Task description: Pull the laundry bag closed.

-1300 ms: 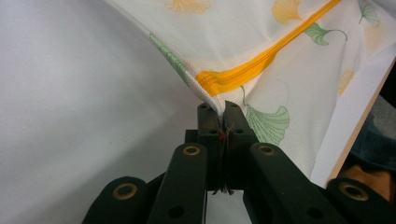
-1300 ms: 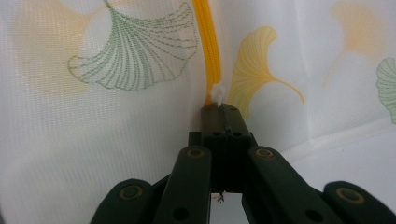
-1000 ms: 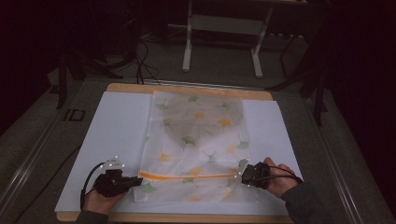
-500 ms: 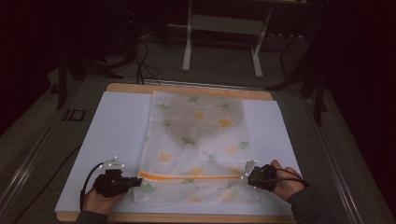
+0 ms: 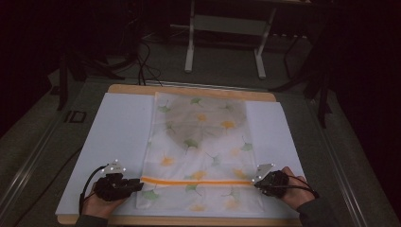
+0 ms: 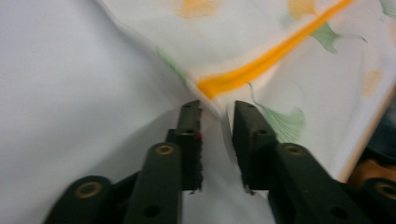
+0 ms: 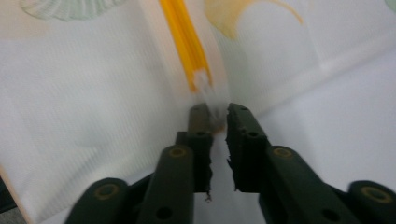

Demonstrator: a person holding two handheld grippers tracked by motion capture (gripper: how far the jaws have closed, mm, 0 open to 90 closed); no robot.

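A pale cloth [image 5: 201, 137] printed with green and orange leaves lies flat on the white table cover [image 5: 113, 127]. An orange stripe [image 5: 196, 181] crosses the cloth near its front edge and runs straight between the two grippers. My left gripper [image 5: 137, 182] is shut on the cloth's left edge at the stripe's end; in the left gripper view the fabric [image 6: 243, 74] runs down between the narrow jaws [image 6: 217, 106]. My right gripper [image 5: 255, 181] pinches the stripe's right end, where the orange stripe [image 7: 187, 42] bunches into the jaw tips [image 7: 218, 109].
The white cover sits on a wooden tabletop whose far edge [image 5: 189, 90] shows behind the cloth. A metal stand [image 5: 224, 38] and cables are on the dark floor beyond. Bare white cover lies left and right of the cloth.
My right gripper has moved outward to the right with the cloth's edge, drawing the orange stripe longer and straighter. The left gripper has stayed in place.
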